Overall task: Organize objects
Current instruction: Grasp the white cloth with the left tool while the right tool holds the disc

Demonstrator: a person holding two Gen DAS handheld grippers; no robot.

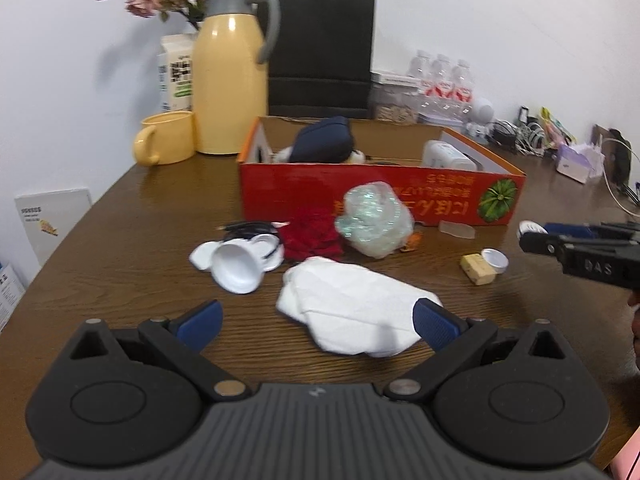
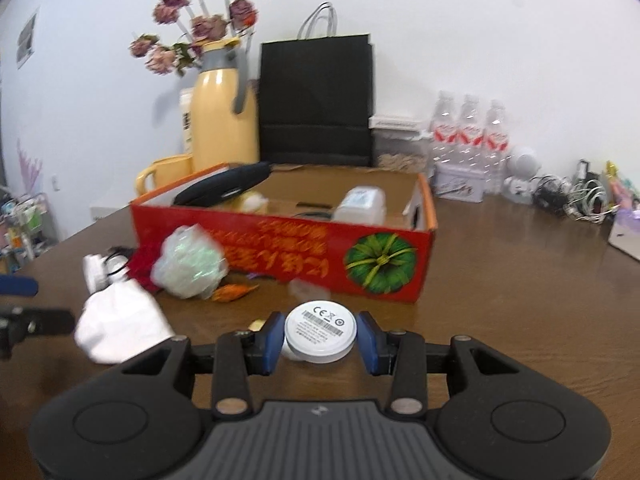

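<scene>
My right gripper (image 2: 321, 338) is shut on a round white disc (image 2: 320, 330) with a printed label, held low over the table in front of the red cardboard box (image 2: 280, 248). In the left wrist view this gripper (image 1: 534, 236) enters from the right edge. My left gripper (image 1: 316, 320) is open, its blue pads either side of a folded white cloth (image 1: 344, 308) without touching it. Beyond the cloth lie a tipped white cup (image 1: 236, 270), a red fabric piece (image 1: 312, 236) and a crumpled clear plastic bag (image 1: 374, 220). The box holds a dark blue pouch (image 1: 324, 140) and a white container (image 1: 444, 154).
A cork-like block (image 1: 478, 269) and a small white cap (image 1: 496, 259) lie right of the cloth. A yellow jug (image 1: 230, 76), yellow mug (image 1: 166, 138), black paper bag (image 1: 322, 52) and water bottles (image 1: 442, 80) stand behind the box. Tangled cables (image 1: 524, 136) lie at the far right.
</scene>
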